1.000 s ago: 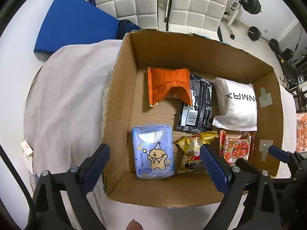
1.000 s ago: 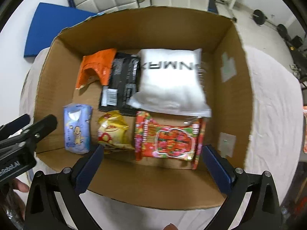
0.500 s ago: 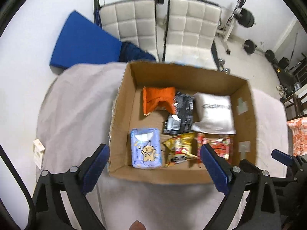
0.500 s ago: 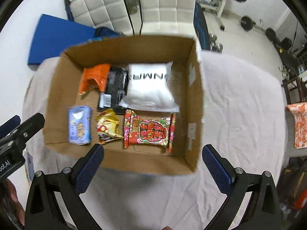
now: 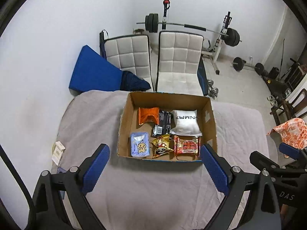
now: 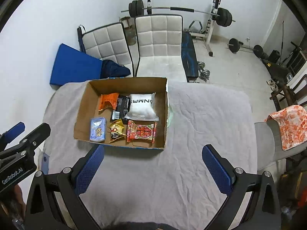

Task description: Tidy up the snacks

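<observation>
An open cardboard box point(image 5: 123, 126) point(image 6: 82, 111) stands on a table draped in grey cloth. Inside lie an orange packet point(image 5: 148, 115), a black packet point(image 5: 163, 121), a white pouch point(image 5: 186, 121), a blue tissue pack point(image 5: 139, 146), a yellow snack bag point(image 5: 162, 147) and a red snack pack point(image 5: 187, 147) point(image 6: 141, 133). My left gripper point(image 5: 155, 168) hangs open well above and in front of the box, with nothing between its fingers. My right gripper point(image 6: 153, 168) is open too, above bare cloth to the right of the box.
Two white padded chairs point(image 5: 178, 57) and a blue mat point(image 5: 92, 72) stand behind the table. A barbell rack point(image 6: 211, 9) and weights fill the back. A small white card box point(image 5: 58, 150) lies at the left table edge. An orange patterned cloth point(image 6: 287, 124) drapes a chair at right.
Both grippers have pulled up and back from the box, so it looks much smaller and the whole room shows. Both stayed open; the snacks have not moved.
</observation>
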`<state>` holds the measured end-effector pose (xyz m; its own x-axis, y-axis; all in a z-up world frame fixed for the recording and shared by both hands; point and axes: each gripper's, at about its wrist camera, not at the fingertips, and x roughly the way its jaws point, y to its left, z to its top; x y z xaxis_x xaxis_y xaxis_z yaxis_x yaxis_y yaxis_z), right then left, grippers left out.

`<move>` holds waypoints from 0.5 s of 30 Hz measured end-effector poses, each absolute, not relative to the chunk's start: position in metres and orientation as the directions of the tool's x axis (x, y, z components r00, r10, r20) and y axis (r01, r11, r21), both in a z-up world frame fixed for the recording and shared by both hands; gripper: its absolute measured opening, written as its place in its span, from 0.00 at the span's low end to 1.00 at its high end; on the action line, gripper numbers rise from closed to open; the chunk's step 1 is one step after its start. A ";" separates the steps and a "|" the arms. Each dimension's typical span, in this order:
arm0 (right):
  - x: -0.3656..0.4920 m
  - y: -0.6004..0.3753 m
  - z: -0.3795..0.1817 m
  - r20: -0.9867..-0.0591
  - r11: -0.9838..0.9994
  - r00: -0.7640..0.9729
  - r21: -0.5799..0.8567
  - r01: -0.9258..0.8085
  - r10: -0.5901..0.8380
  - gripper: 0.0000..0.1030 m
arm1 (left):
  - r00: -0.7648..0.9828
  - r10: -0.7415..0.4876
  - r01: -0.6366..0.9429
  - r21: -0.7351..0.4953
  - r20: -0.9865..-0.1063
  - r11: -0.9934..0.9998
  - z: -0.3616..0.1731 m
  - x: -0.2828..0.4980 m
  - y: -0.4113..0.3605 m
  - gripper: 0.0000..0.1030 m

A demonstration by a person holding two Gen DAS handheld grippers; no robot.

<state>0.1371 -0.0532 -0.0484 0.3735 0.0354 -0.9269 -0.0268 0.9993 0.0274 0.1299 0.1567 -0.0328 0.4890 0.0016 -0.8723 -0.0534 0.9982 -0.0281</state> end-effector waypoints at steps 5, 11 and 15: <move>0.118 -0.059 -0.021 -0.913 0.999 0.407 0.021 -0.025 0.029 1.00 | 0.499 -0.016 -0.047 -0.045 -0.866 0.998 -0.015 0.112 0.151 0.94; 0.103 -0.064 0.006 -0.888 1.000 0.459 0.014 -0.015 0.020 1.00 | 0.520 -0.011 -0.047 -0.042 -0.854 0.998 0.004 0.097 0.148 0.94; 0.095 -0.065 0.017 -0.879 1.000 0.476 0.013 -0.016 0.019 1.00 | 0.538 -0.004 -0.051 -0.037 -0.843 0.998 0.011 0.089 0.148 0.94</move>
<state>0.0945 -0.0654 0.0173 0.4757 0.0192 -0.8794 -0.0159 0.9998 0.0132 0.0889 0.1481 0.0114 0.5381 -0.0038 -0.8428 -0.0513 0.9980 -0.0373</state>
